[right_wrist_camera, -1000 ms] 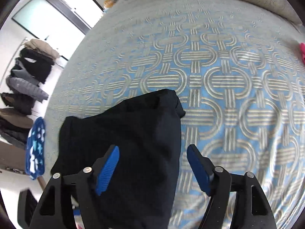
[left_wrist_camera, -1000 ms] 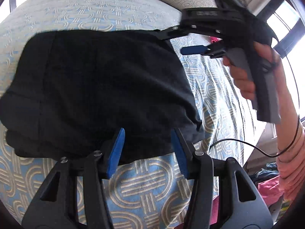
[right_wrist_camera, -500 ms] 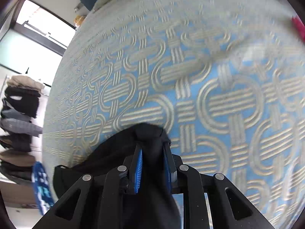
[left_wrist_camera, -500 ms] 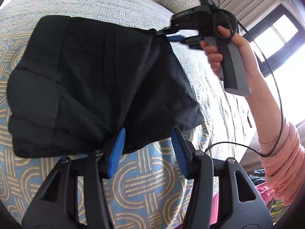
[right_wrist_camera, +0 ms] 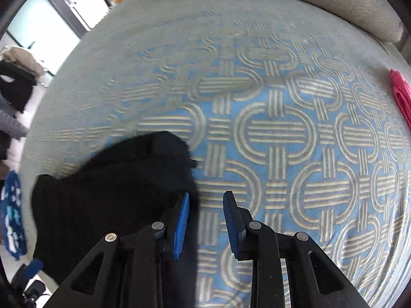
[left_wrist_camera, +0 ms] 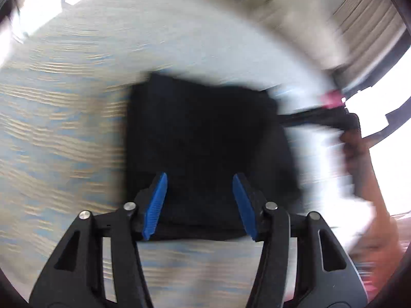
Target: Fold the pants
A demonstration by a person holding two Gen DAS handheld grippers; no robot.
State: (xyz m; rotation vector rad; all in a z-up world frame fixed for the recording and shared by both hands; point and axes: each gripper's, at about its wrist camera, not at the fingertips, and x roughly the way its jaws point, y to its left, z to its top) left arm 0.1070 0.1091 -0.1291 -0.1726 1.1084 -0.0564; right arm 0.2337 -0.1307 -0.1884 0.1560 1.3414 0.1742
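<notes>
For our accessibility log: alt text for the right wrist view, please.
Black pants lie bunched on a blue patterned bedspread, with the right tool just above their edge, its blue pads apart and having just opened slightly with nothing pinched. A pink cloth lies far right.

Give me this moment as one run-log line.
pants: folded, flat on bedspread | left tongs: open over pants | right tongs: reopening, nothing gripped, at pants edge

Bed (right_wrist_camera: 269, 133) under a blue bedspread with a cream interlocking-loop pattern. Lying flat on it, folded black pants (right_wrist_camera: 115, 192) near the front edge; a pink cloth (right_wrist_camera: 400, 95) at the right edge; a matching pillow (right_wrist_camera: 334, 2) at the head.
</notes>
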